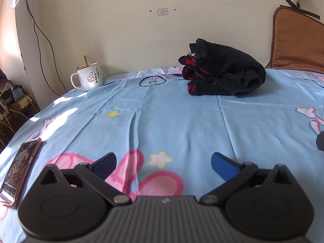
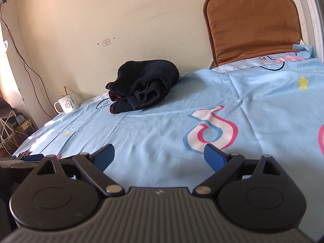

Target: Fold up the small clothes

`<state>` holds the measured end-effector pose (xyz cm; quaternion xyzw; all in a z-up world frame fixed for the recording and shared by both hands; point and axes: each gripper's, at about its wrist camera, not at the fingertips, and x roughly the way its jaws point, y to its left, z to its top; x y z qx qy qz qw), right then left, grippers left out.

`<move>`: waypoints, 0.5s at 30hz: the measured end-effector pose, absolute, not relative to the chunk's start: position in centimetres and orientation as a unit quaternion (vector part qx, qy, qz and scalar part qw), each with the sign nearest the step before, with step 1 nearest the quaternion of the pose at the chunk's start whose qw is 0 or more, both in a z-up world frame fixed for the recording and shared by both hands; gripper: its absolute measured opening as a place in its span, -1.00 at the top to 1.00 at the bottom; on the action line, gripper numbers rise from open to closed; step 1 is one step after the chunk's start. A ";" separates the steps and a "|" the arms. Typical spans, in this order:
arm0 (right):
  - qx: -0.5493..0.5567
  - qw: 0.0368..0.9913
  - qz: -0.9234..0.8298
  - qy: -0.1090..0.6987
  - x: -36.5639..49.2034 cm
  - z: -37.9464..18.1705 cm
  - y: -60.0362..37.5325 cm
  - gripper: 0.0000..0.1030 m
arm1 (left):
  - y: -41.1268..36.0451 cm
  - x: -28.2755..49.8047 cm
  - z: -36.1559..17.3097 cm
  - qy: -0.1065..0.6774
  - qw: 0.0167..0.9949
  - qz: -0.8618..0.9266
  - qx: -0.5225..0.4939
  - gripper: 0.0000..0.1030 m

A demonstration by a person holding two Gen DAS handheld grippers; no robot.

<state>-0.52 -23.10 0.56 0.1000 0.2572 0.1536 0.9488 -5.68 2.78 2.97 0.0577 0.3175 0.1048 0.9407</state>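
The bed [image 1: 182, 121] fills both views, its blue cartoon sheet spread fairly flat with a few creases, which leaves a broad bare stretch in front of the claws, presumably the place where folding is meant to happen. A brown cushion [image 2: 253, 26] leans upright against the wall at the head end, out of the way.

The clothes [image 1: 220, 70] lie in one dark heap, black with red stripes, at the far side of the bed close to the wall. How many garments are in it is hard to tell, since they are bunched together. Nothing is folded yet, so the task looks to be at its start.

The left claw [image 1: 163, 167] and the right claw [image 2: 159, 157] both stand wide apart and hold nothing; each hovers low over the near part of the sheet, well apart from the heap, likely readied for a reach toward it.

A white mug [image 1: 89, 79] with a stick in it sits at the bed's far left corner, and a phone [image 1: 19, 172] lies at the left edge, both clear of the folding area.
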 end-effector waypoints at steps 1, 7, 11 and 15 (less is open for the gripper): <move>0.100 0.949 0.153 0.257 -0.5 0.6 -23.1 -0.88 | 2.7 -5.7 3.0 0.317 0.941 0.106 0.060 -1.00; 0.100 0.949 0.153 0.257 -0.5 0.6 -23.0 -0.88 | 2.8 -5.5 3.0 0.320 0.940 0.105 0.059 -1.00; 0.100 0.949 0.153 0.257 -0.5 0.6 -23.1 -0.88 | 2.9 -5.5 3.0 0.320 0.940 0.105 0.059 -1.00; 0.100 0.949 0.153 0.257 -0.5 0.6 -23.1 -0.88 | 2.8 -5.6 2.9 0.321 0.940 0.104 0.059 -1.00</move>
